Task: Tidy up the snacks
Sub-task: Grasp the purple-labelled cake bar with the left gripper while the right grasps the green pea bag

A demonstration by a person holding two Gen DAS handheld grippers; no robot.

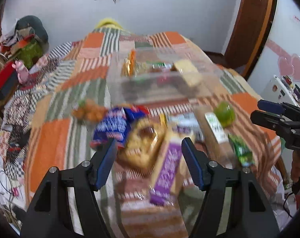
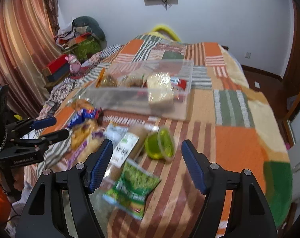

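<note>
A clear plastic bin (image 1: 165, 87) (image 2: 142, 99) sits on the patchwork bedspread and holds several snack packs. In front of it lie loose snacks: a blue packet (image 1: 114, 127) (image 2: 84, 117), a bag of yellow cookies (image 1: 142, 144) (image 2: 82, 132), a purple-labelled pack (image 1: 167, 170), a long brown pack with a white label (image 1: 215, 130) (image 2: 128, 146), a green cup (image 1: 225, 114) (image 2: 159, 144) and a green bag (image 1: 242, 152) (image 2: 132, 188). My left gripper (image 1: 149, 144) is open above the cookies and purple pack. My right gripper (image 2: 147, 145) is open above the green cup and green bag.
The bedspread (image 2: 239, 142) covers the whole bed. A cluttered side table with a pink toy (image 2: 73, 63) stands at the left by a curtain (image 2: 17, 45). A door (image 1: 251, 21) and a white fridge (image 1: 282, 91) are at the right.
</note>
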